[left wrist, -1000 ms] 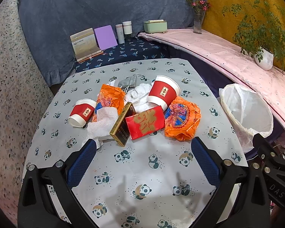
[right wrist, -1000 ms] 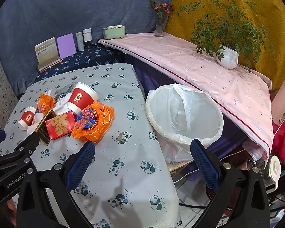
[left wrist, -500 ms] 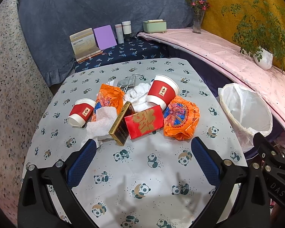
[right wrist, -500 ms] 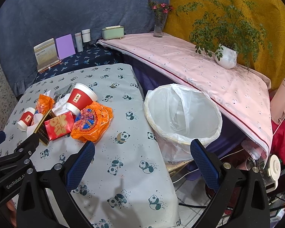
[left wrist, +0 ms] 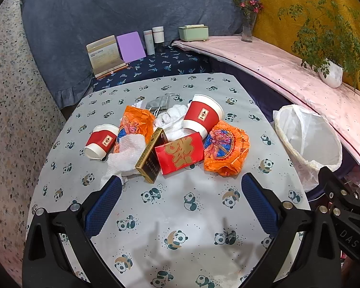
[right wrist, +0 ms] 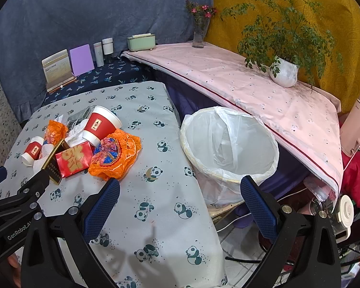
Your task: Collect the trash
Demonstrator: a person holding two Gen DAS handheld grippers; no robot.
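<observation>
Both tongs, left (left wrist: 181,201) and right (right wrist: 180,200), gape wide w/ nothing held. Trash pile (left wrist: 170,139) sits mid-frame; bin (right wrist: 230,144) center-right. Risk: loose orange wrapper (left wrist: 225,151) slips mid-carry, or cup (left wrist: 202,117) rolls.

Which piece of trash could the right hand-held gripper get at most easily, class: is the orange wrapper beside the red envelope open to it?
Probably yes. The right hand-held gripper is open and empty, and only bare tablecloth lies between it and the orange wrapper.
</observation>
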